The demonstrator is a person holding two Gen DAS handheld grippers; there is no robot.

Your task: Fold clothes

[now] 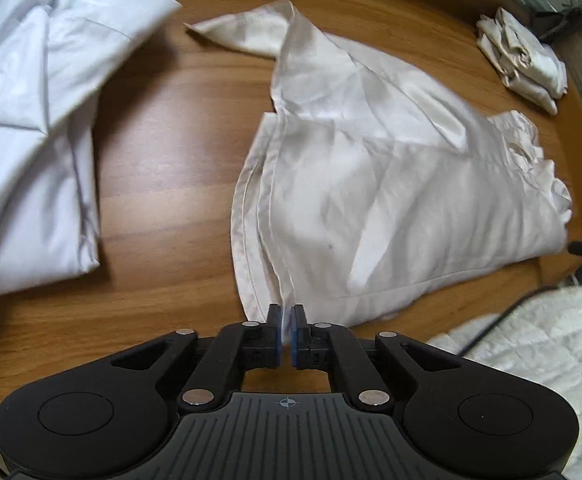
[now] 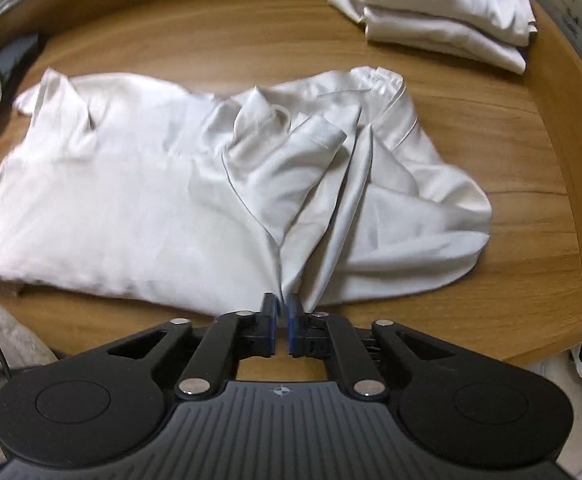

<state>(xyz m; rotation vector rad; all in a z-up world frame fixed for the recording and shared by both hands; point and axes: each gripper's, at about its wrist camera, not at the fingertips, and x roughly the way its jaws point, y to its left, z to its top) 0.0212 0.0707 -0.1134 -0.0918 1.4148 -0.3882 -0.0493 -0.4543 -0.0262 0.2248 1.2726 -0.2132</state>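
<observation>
A cream-white shirt (image 1: 379, 184) lies partly folded on the wooden table (image 1: 163, 152). My left gripper (image 1: 287, 320) is shut on the shirt's near hem edge, the cloth pinched between the blue pads. In the right wrist view the same shirt (image 2: 131, 200) spreads across the table, its collar and a sleeve bunched in the middle. My right gripper (image 2: 282, 312) is shut on a gathered fold of the shirt at its near edge.
A white shirt (image 1: 31, 120) lies at the left. A stack of folded cream garments (image 2: 447, 8) sits at the far right, also seen in the left wrist view (image 1: 519, 56). White quilted fabric (image 1: 531, 344) lies past the near table edge.
</observation>
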